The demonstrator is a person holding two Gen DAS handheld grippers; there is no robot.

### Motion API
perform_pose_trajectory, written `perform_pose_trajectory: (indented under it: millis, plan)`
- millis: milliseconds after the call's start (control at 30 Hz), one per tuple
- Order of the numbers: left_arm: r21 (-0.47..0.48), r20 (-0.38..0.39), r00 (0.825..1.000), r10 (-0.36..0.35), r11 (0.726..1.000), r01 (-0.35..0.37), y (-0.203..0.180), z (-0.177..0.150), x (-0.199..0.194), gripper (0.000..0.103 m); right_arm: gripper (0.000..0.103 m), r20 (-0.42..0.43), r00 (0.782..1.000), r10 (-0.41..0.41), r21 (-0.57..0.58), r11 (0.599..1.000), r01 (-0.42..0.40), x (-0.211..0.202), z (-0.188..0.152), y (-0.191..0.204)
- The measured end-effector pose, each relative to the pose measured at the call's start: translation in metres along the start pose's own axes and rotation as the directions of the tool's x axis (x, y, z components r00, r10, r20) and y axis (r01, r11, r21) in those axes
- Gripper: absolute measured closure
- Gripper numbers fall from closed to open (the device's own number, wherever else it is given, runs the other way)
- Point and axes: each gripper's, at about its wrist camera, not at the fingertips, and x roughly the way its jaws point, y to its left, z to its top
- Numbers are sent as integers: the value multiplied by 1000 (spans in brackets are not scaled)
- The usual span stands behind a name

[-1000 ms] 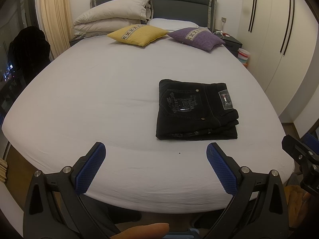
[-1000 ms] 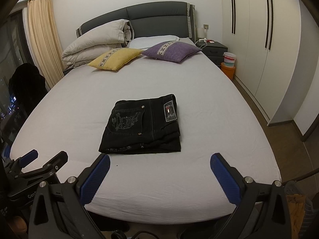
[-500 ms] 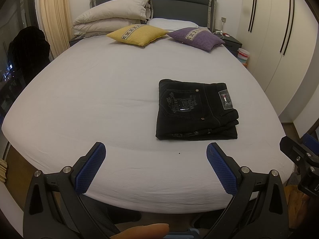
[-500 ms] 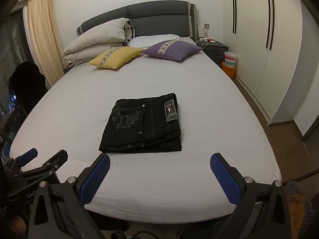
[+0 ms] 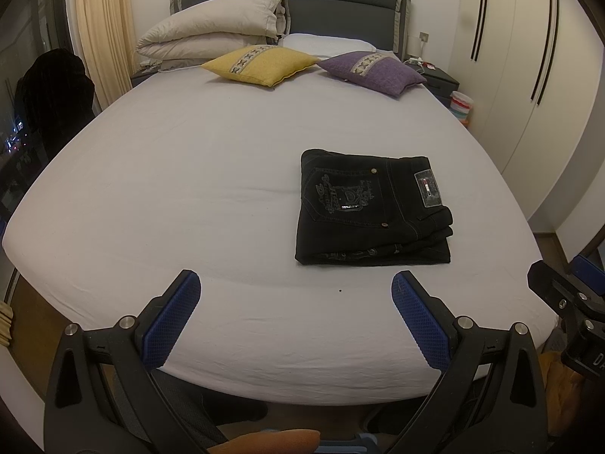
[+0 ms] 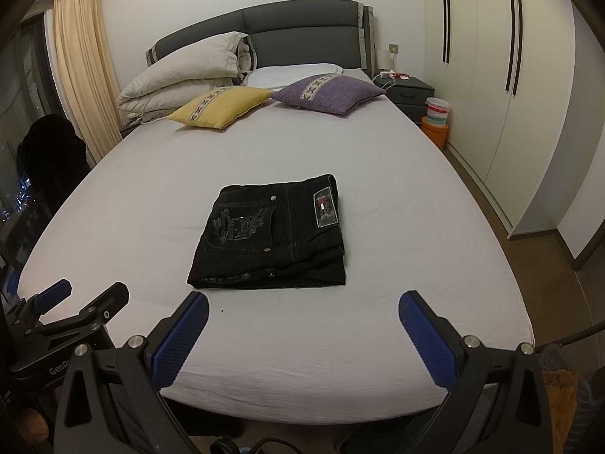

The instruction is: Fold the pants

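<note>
Bedroom, dim and warm-lit. Wide bed (image 5: pixel 159 196) under a smooth pale sheet, dark padded headboard (image 5: pixel 340 0) behind. Folded beige duvet (image 5: pixel 211 34) stacked at the head, white pillow (image 5: pixel 325 43) beside it, yellow cushion (image 5: pixel 261 64) and purple cushion (image 5: pixel 374 70) laid in front. Cream curtain (image 5: pixel 102 26) on the left, white wardrobe doors (image 6: pixel 487 75) with black strip handles on the right, dark nightstand (image 6: pixel 408 92) in the corner.

Black pants (image 5: pixel 370 208) folded into a compact rectangle, flat on the sheet toward the near edge, back pocket up. Embroidered crest on the pocket, lettering too small to read; rectangular patch (image 5: pixel 428 190) at the waistband with a small red-and-white mark. Partial print "GenR" on the left gripper's body in the right wrist view.

Left gripper (image 5: pixel 295 291) held level over the foot of the bed, blue pads wide apart, nothing between them. Right gripper (image 6: pixel 302 312) alongside, likewise spread and empty, well short of the pants. Fingertip (image 5: pixel 264 440) visible at the bottom edge of the left view.
</note>
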Motion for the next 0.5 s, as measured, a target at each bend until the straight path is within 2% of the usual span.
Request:
perform_pose_trajectory:
  millis: [500]
  plan:
    - [1,-2,1000,0,1000,0,-3,-3,2,0,0,-9,1000,4,-3,1000,-4,3,-1,-2]
